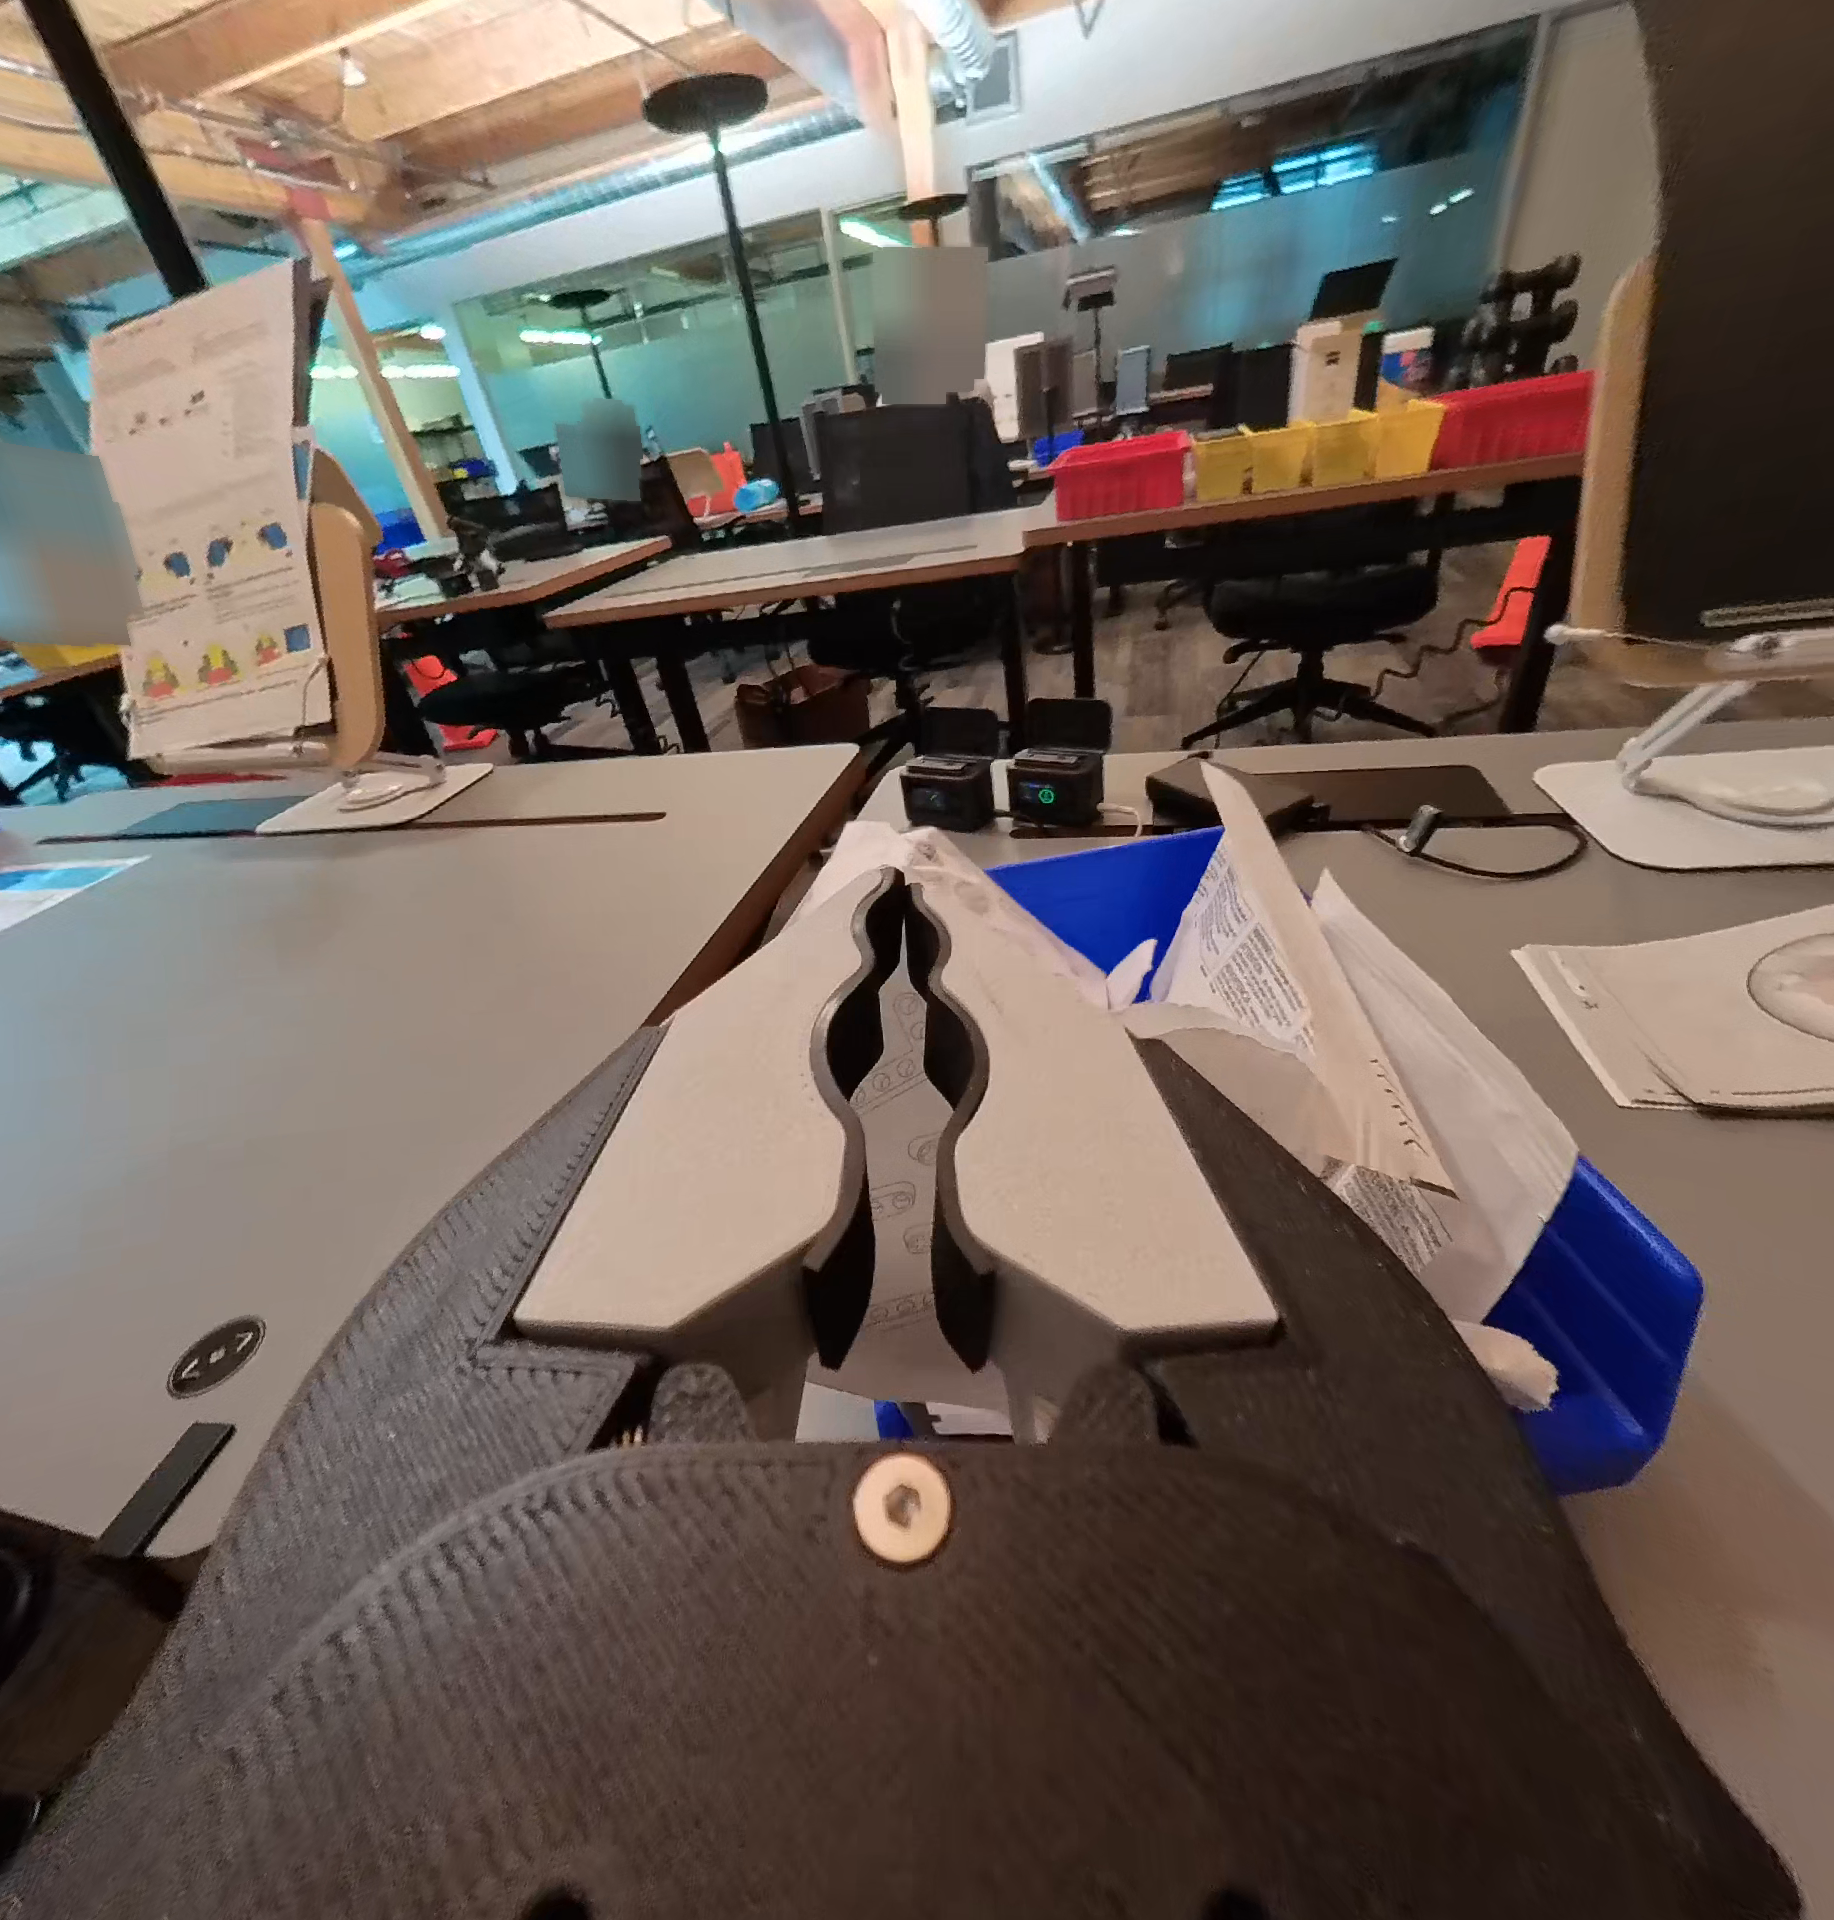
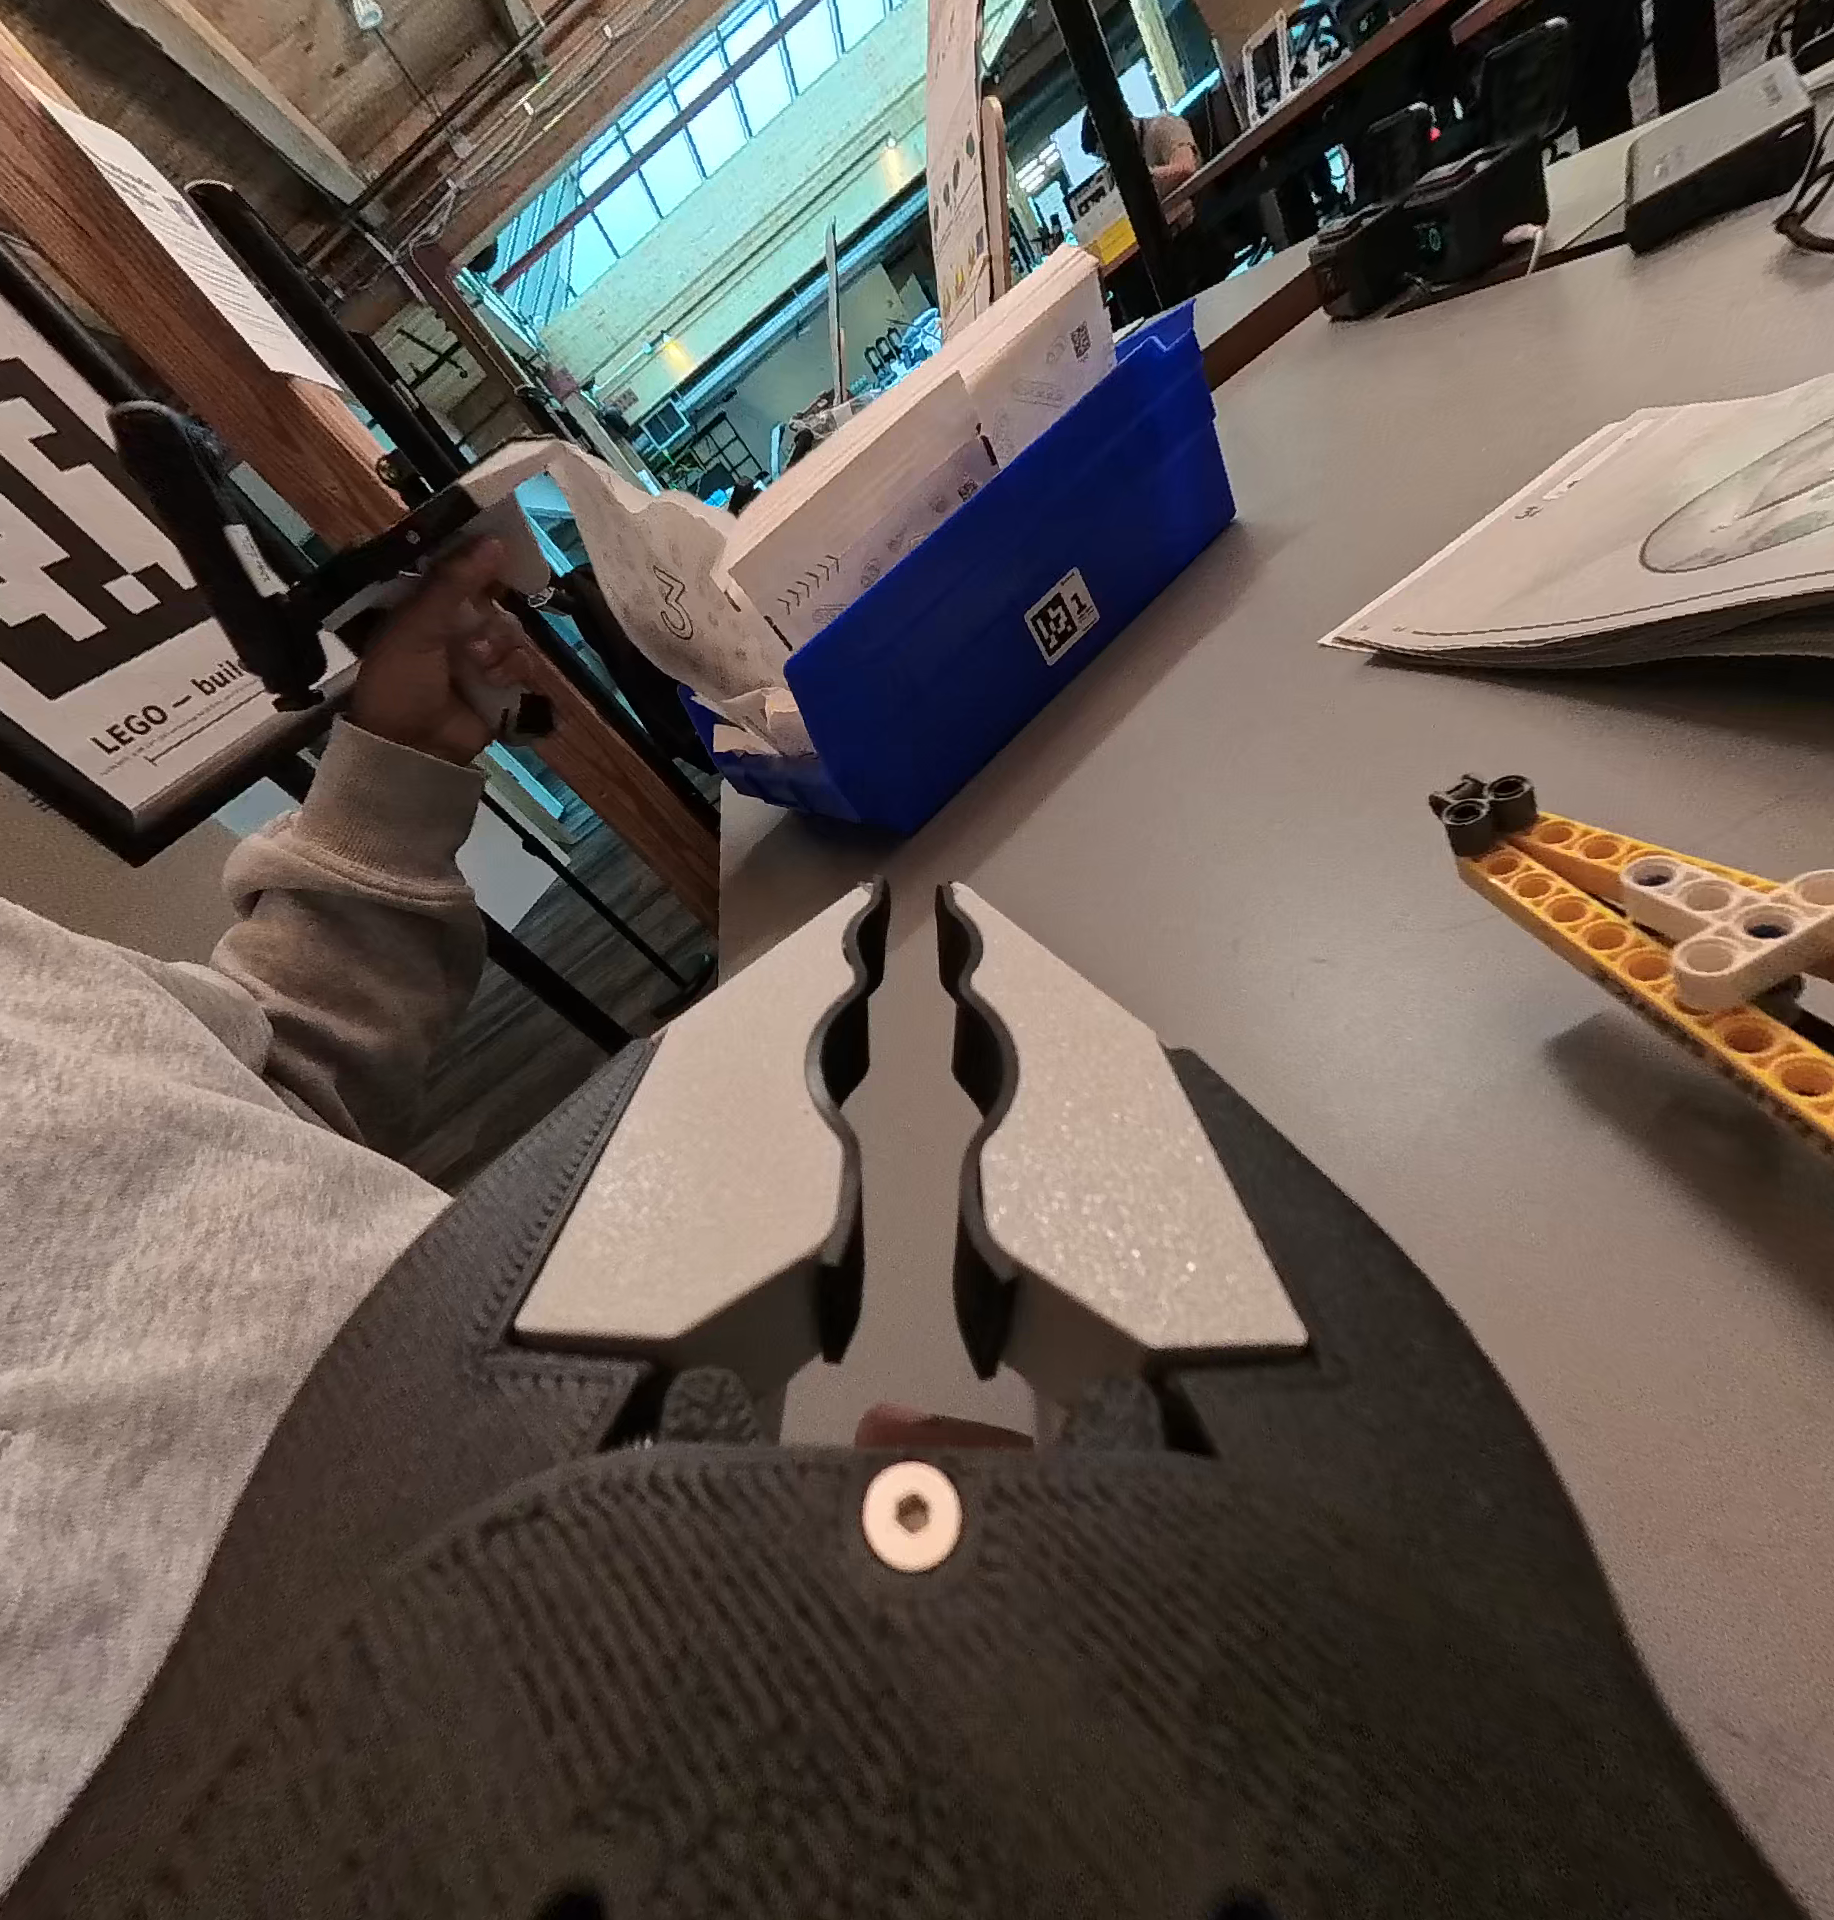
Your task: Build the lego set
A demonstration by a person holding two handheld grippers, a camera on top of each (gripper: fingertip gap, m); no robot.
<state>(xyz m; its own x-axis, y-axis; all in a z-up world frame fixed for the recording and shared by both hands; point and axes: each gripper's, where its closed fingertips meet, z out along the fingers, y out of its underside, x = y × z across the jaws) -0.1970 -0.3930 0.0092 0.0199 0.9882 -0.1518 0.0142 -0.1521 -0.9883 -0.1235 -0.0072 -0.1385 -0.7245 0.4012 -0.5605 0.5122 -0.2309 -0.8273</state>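
Note:
My left gripper (image 1: 905,883) is shut on a white paper parts bag (image 1: 996,940), held at the near end of a blue bin (image 1: 1599,1299). Several more white bags (image 1: 1256,966) stand in the bin. The right wrist view shows that gripper (image 2: 523,468) at the left, lifting the bag (image 2: 664,582) above the bin's (image 2: 996,644) near end. My right gripper (image 2: 913,904) is slightly open and empty, low over the grey table. A part-built assembly of yellow beams with a white T-piece and black connector (image 2: 1671,956) lies to its right.
An open instruction booklet (image 2: 1619,540) lies right of the bin. A sheet on a stand (image 1: 217,499) is at far left, two small black chargers (image 1: 996,790) behind the bin. A grey sleeve (image 2: 352,894) and a framed sign (image 2: 51,540) are beyond the table's left edge. Left tips to right tips: about 40 cm.

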